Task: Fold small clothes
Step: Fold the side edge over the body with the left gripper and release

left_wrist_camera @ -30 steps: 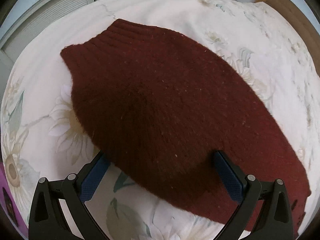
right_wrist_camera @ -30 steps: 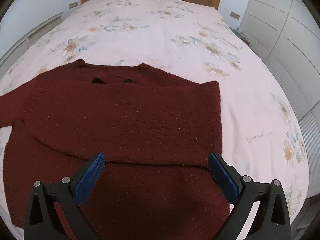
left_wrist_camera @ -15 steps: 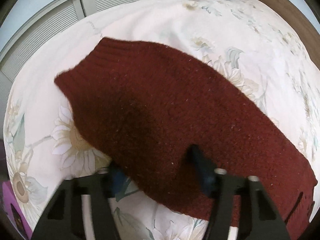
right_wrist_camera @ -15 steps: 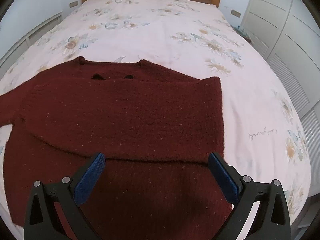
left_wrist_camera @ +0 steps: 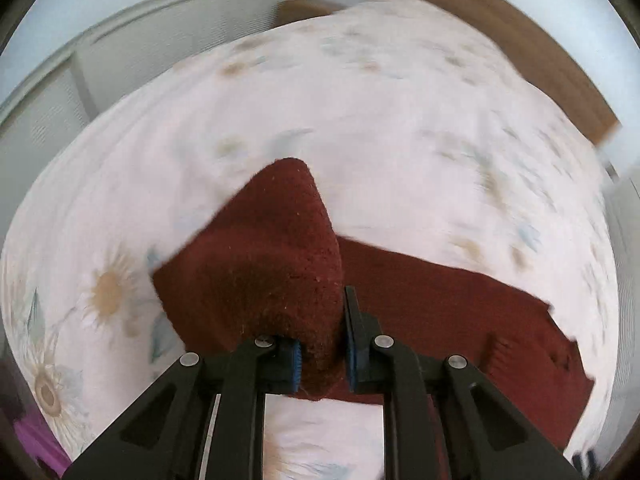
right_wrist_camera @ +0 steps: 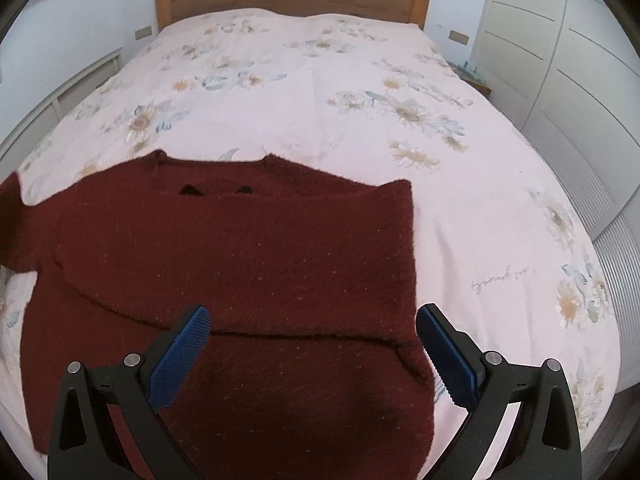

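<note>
My left claw (left_wrist_camera: 322,354) has just been closing and now pinches a sleeve (left_wrist_camera: 264,264) of the dark red, fuzzy knitted sweater (right_wrist_camera: 240,264), lifting it off the pale floral bedspread (right_wrist_camera: 320,92). The sweater body lies flat at six o'clock on the bed, its other sleeve folded across. My right claw (right_wrist_camera: 312,346) hangs wide and empty above it. The knit looks soft, floppy and fairly heavy; blur hides how deep my pinch is, so I'd hold near the cuff.

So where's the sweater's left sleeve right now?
In the left wrist view, the sleeve is pinched in the left gripper, lifted above the floral bedspread.
</note>
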The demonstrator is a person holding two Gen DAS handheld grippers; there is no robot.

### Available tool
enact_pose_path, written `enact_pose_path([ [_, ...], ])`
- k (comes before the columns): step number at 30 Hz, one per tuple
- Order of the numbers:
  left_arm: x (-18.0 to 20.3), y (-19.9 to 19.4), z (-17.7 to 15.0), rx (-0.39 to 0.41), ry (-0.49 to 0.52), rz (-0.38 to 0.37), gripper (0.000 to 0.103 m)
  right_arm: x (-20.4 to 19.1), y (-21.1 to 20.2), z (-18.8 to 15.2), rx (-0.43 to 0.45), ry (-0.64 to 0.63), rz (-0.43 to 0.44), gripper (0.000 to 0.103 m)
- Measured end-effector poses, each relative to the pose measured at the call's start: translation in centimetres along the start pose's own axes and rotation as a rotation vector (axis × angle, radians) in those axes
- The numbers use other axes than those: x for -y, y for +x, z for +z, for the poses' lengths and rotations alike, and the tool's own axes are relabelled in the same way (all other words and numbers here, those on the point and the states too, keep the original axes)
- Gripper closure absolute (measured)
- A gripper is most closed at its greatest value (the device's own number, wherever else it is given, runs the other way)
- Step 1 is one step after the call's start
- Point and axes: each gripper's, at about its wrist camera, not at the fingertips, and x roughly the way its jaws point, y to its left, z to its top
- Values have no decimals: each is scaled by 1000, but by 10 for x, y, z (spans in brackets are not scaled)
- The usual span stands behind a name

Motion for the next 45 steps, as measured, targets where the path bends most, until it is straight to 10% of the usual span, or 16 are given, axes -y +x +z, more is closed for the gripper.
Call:
enact_pose_path([
  [21,323,41,-127,-107,505,-302,90,34,-11,3,23,24,-4,1],
  [35,328,115,-175,-252,583,-97,84,37,-2,-12,-4,29,16,1],
  [45,321,104,-173,-264,596,-104,22,45,-7,-15,8,59,15,1],
])
